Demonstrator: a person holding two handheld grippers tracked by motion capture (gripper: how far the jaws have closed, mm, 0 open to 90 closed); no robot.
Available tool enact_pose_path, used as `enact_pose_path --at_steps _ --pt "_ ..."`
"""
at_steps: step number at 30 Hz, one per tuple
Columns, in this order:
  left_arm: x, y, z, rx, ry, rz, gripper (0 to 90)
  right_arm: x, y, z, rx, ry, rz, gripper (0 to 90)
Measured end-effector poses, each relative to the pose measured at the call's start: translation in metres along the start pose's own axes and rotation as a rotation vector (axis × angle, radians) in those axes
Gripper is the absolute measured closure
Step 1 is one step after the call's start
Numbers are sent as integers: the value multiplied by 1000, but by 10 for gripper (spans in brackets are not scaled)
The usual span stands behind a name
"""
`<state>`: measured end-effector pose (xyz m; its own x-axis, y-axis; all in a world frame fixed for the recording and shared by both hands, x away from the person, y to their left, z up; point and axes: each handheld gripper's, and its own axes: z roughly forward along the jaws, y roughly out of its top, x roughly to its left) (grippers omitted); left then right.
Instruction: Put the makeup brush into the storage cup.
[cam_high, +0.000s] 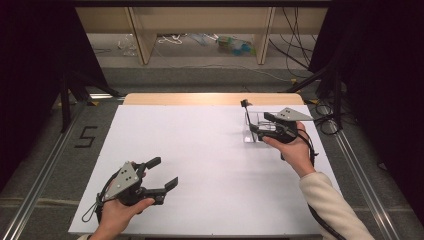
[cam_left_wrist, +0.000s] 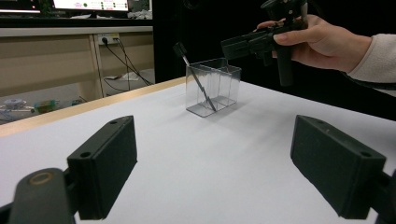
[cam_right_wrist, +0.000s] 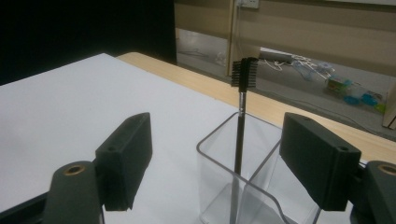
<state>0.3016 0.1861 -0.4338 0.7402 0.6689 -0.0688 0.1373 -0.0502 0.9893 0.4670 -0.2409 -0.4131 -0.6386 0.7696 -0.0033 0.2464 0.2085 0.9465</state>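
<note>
Hands hold both claws over the white tabletop (cam_high: 210, 165); the right claw (cam_high: 257, 122) hangs spread, jaws level, just above the clear container (cam_high: 252, 131); a brush (cam_right_wrist: 241, 116) leans upright inside, between its jaws; the left claw (cam_high: 162, 172) hovers spread, well apart, pointing toward it.

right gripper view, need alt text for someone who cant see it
A slim black brush stands bristles-up in a clear two-compartment plastic holder, seen between the open black jaws of the right gripper just above it. The holder sits on a white table, with a wooden edge and floor clutter beyond.
</note>
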Motion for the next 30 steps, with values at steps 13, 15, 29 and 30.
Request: enact_pose_path --at_steps 13,15,29,30 --pt "0 0 0 1 0 0 148 2 -8 -15 5 12 4 264" --pt "0 0 0 1 0 -2 148 3 -9 -17 14 14 0 264" --pt "0 0 1 1 2 -2 148 7 -17 -31 34 34 -7 262" --pt "0 0 1 0 2 -1 148 8 -18 -32 22 36 -4 262"
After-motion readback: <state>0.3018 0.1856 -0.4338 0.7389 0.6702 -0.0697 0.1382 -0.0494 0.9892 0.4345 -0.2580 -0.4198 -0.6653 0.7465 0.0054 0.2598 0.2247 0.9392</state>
